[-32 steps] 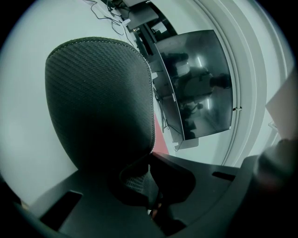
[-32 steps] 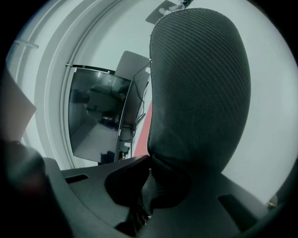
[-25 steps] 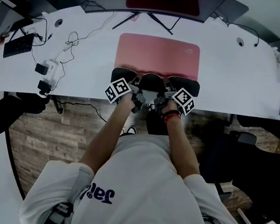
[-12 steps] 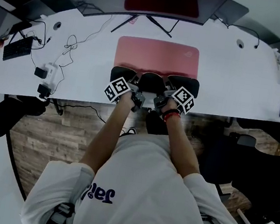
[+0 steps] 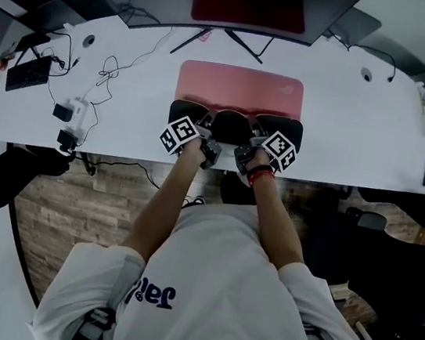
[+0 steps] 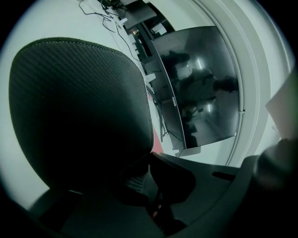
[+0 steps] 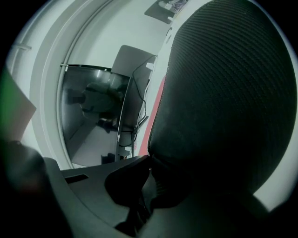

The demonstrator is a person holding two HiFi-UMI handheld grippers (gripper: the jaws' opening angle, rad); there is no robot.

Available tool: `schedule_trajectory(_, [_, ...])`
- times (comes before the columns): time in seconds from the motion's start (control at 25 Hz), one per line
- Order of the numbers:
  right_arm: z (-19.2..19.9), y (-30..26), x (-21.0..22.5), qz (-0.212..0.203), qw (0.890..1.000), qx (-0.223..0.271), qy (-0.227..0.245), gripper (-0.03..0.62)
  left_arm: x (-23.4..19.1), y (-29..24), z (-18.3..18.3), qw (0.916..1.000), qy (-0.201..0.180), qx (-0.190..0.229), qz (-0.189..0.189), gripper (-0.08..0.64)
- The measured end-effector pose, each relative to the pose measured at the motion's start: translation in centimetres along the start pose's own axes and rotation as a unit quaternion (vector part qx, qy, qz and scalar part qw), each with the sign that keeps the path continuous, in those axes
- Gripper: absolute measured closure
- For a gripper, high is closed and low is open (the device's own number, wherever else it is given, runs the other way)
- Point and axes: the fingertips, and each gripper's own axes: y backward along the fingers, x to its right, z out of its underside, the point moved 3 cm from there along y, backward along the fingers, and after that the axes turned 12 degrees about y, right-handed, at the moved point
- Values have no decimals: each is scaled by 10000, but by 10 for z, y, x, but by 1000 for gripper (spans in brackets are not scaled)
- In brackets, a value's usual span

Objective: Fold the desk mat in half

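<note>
Left claw [image 6: 150, 160]: I read its jaws as pressed together on the near edge of the pink rectangular desk mat with the black woven underside [image 6: 79, 116]. The raised black underside fills the left of the left gripper view. A stitched border runs along the mat's rim, and a thin pink strip shows just beyond it.

Right claw [image 7: 149, 160]: same finding. Its jaws pinch the same mat [image 7: 228, 93], whose black weave takes up the right of the right gripper view.

From the head view, the left claw [image 5: 205, 127] and right claw [image 5: 249, 134] sit close side by side at the front of the white desk [image 5: 362, 124]. The mat [image 5: 240, 90] lies in the middle of the desk, directly ahead of me. Its far part is flat with the pink face up. Its near edge is lifted off the desk, so the black underside shows as dark lobes on either side of the claws and between them.

A dark flat monitor on a thin stand [image 6: 200, 79] stands beyond the mat and also appears in the right gripper view [image 7: 88, 107]. Loose thin black cables [image 5: 114, 63] and a small white boxy device [image 5: 74, 113] lie well to the left of the mat. The right wrist wears a red band [image 5: 259, 176].
</note>
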Motion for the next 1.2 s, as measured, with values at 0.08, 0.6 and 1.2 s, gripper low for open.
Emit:
schedule_trajectory(0.08, [-1,-3,0,5,10000,-18,-18,563,1,-2,-2,10000,2,14,-11,528])
schedule_trajectory(0.6, [-14,-19,-1,-11,9999,-47,-105,563,7,-19,-12,10000,-2,67,-21,528])
schedule_trajectory(1.2, [-29,-40,-2,-23,9998,-72,-202,563,16,-41,-25,10000,-9,81,-38,528])
